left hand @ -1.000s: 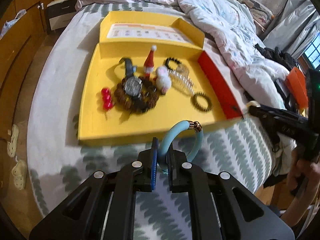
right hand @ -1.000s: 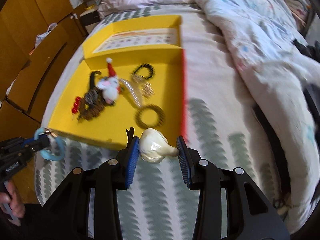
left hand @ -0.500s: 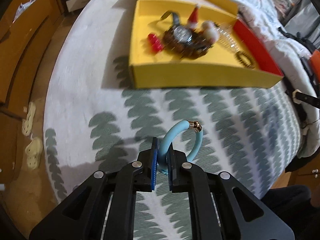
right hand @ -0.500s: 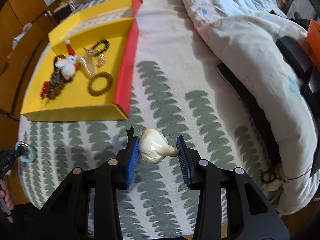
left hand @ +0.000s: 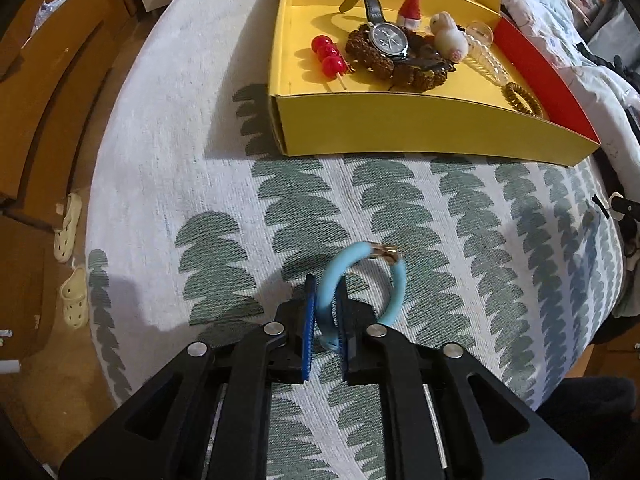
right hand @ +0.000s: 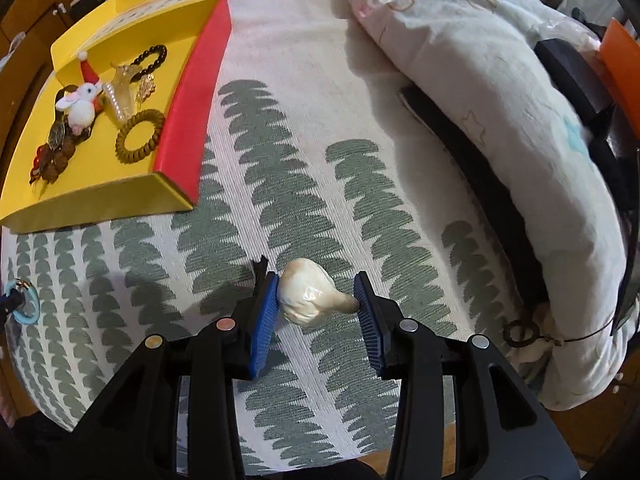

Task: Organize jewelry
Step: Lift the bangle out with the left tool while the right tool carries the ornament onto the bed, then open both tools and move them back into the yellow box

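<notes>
The fingers of the left gripper [left hand: 325,286] have just been easing apart. A blue bangle [left hand: 396,292] stands between them, leaning on the right pad with a thin gap at the left one, and its gold clasp arches past the fingertips over the bed [left hand: 160,160]. Ahead of those tips and a little to the right sits the yellow box [left hand: 400,132], holding a watch [left hand: 388,38] among other trinkets.

The fingers of the right gripper [right hand: 312,276] pinch a cream shell [right hand: 304,300]: its broad end is against the left pad and its narrow tip against the right. From these fingers the box lies well ahead to the left, and a quilt [right hand: 500,80] lies off to the right.
</notes>
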### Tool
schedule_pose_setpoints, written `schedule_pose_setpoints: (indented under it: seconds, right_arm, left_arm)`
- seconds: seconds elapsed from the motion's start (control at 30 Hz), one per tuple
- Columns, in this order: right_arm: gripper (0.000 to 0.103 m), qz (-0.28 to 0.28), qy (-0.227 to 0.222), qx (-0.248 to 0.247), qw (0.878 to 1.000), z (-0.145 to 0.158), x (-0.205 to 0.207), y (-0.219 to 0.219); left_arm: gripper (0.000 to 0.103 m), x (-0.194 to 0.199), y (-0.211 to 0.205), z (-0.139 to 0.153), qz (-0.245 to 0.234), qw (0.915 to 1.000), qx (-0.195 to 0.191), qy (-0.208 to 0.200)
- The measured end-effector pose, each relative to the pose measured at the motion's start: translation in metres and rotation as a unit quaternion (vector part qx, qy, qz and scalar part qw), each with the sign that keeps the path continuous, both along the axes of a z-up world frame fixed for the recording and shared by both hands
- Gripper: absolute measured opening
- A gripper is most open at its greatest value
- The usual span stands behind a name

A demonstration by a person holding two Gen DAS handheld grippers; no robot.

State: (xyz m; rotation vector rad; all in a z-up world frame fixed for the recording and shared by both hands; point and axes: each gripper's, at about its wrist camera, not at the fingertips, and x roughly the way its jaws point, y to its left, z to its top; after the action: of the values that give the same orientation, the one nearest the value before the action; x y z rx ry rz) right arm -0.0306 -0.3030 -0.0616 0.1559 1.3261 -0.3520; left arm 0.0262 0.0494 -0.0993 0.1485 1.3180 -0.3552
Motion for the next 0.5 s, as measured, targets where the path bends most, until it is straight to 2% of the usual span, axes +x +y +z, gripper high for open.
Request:
schedule_pose_setpoints:
  seconds: [0.13,0.2,0.27,0.37,0.5]
  right_arm:
    - [0.041,0.002,-0.011,-0.008,1.0,0.009,0.0,0.004]
    - [0.042,0.002,-0.015,-0.014,1.0,0.013,0.001,0.006]
    - [0.046,-0.001,-0.022,-0.018,1.0,0.018,0.002,0.007]
    - [0.05,-0.003,-0.045,-0.03,0.999,0.032,0.007,0.013]
    - [0.055,0.018,-0.097,-0.013,0.995,0.055,0.015,0.035]
  left_arm:
    - [0.014,-0.003,0.006,0.007,0.005,1.0,-0.002,-0.004]
    - [0.021,-0.004,0.009,0.013,0.006,0.9999,-0.008,-0.007]
    - [0.033,-0.005,0.01,0.02,0.01,0.9997,-0.012,-0.016]
    - [0.045,-0.006,0.007,0.032,0.011,0.9992,-0.011,-0.037]
    - [0.051,0.001,0.0,0.047,0.012,0.9981,-0.033,-0.05]
